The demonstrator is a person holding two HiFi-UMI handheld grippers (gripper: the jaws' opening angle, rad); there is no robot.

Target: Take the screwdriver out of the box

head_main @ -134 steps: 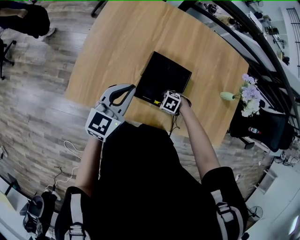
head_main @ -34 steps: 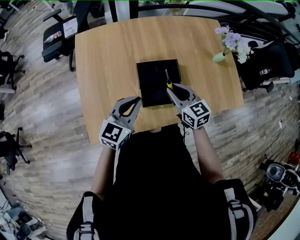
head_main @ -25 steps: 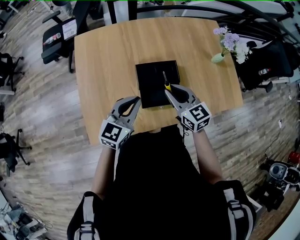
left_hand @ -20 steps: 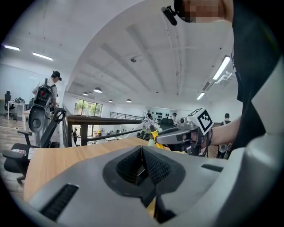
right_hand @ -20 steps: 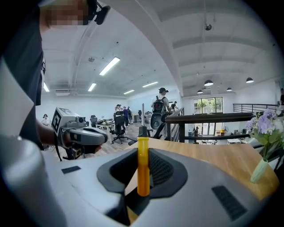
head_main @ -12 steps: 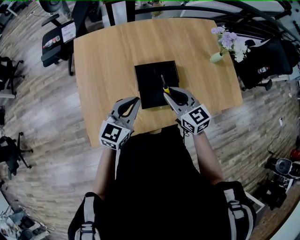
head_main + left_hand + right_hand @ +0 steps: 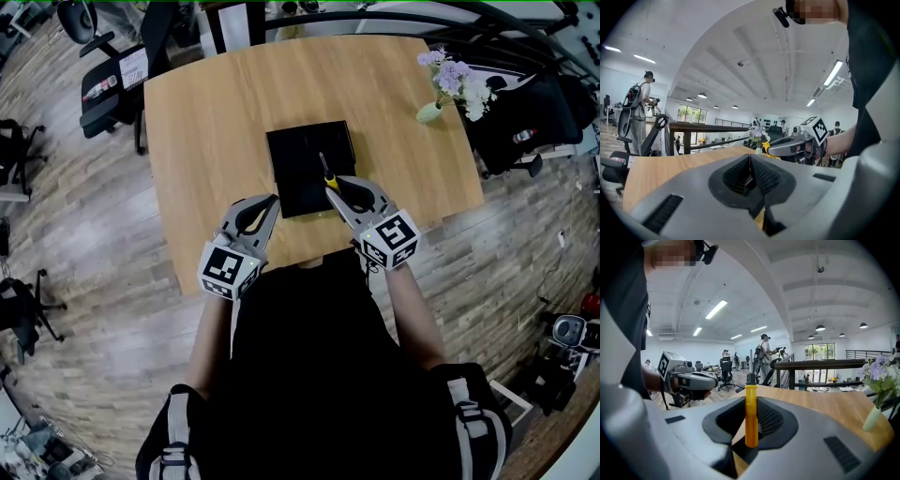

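Left gripper (image 7: 268, 202) is hovering over the table's (image 7: 202, 122) near edge, jaws pressed together on nothing, beside the black box's (image 7: 295, 155) near left corner. Right gripper (image 7: 333, 185) is clamping the screwdriver's (image 7: 324, 169) yellow handle, shaft upright over the box's near right part. Bare tabletop is lying open on both sides.

the screwdriver (image 7: 751, 416) has a yellow handle, a black collar and a thin metal shaft. it stands upright, its handle clamped in the right gripper (image 7: 337, 187), over the near right corner of the box (image 7: 295, 159), a flat black square on the table (image 7: 206, 112).
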